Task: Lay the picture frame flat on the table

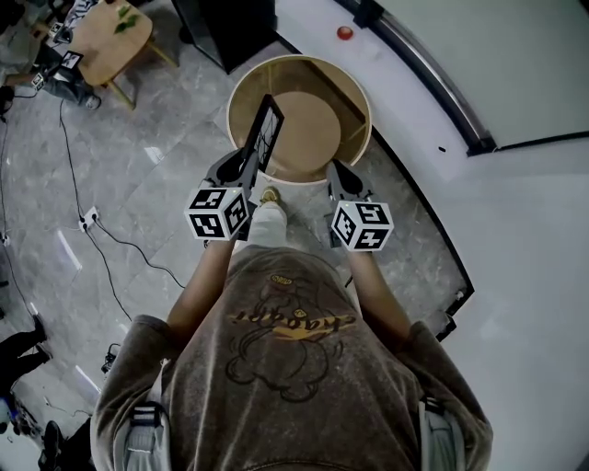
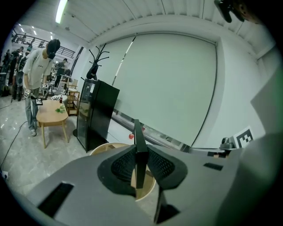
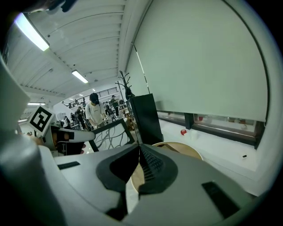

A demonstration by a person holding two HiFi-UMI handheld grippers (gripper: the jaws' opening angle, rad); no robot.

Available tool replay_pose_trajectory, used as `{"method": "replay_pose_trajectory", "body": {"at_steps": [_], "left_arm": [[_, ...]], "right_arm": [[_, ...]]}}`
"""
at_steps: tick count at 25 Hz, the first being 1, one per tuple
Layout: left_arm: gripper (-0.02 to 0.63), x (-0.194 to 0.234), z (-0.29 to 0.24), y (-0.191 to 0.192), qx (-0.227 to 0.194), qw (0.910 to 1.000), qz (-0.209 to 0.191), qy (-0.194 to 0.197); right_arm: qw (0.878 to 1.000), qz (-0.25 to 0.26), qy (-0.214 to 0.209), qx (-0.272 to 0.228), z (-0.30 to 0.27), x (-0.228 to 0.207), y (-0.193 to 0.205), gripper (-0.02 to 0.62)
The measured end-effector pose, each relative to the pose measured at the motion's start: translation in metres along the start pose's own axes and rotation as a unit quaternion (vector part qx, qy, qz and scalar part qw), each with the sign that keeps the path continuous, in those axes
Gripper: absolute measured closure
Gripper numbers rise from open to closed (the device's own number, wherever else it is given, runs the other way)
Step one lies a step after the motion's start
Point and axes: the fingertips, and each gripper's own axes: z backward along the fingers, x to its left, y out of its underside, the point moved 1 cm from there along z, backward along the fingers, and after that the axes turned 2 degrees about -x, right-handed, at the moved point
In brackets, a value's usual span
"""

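Observation:
The black picture frame (image 1: 265, 132) stands on edge, tilted, over the left part of the round wooden table (image 1: 299, 63), which has a raised rim. My left gripper (image 1: 248, 161) is shut on the frame's near edge. In the left gripper view the frame (image 2: 140, 150) shows edge-on between the two black pads (image 2: 126, 165), with the table (image 2: 104, 148) behind it. My right gripper (image 1: 339, 175) hovers at the table's near right rim, its jaws together with nothing between them. The right gripper view shows those jaws (image 3: 139, 150) meeting, the frame's patterned face (image 3: 108, 134) to the left and the table (image 3: 185, 150) ahead.
A black cabinet (image 1: 230, 28) stands just behind the table. A small wooden side table (image 1: 110, 37) is at the far left, and cables (image 1: 92, 221) run over the grey floor. A curved white ledge with a red object (image 1: 344, 33) lies to the right. A person (image 2: 37, 70) stands far off.

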Motion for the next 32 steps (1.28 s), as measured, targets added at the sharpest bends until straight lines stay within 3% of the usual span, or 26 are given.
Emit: {"method": "replay_pose_trajectory", "body": {"at_steps": [18, 32], "left_arm": [[0.523, 0.070, -0.093, -0.054, 0.044, 0.9978, -0.018, 0.045], [0.523, 0.077, -0.150, -0.061, 0.062, 0.9961, -0.014, 0.061]], "right_arm": [[0.999, -0.028, 0.042, -0.002, -0.111, -0.010, -0.038, 0.577], [0.997, -0.041, 0.066, 0.002, -0.138, -0.046, -0.049, 0.577]]}}
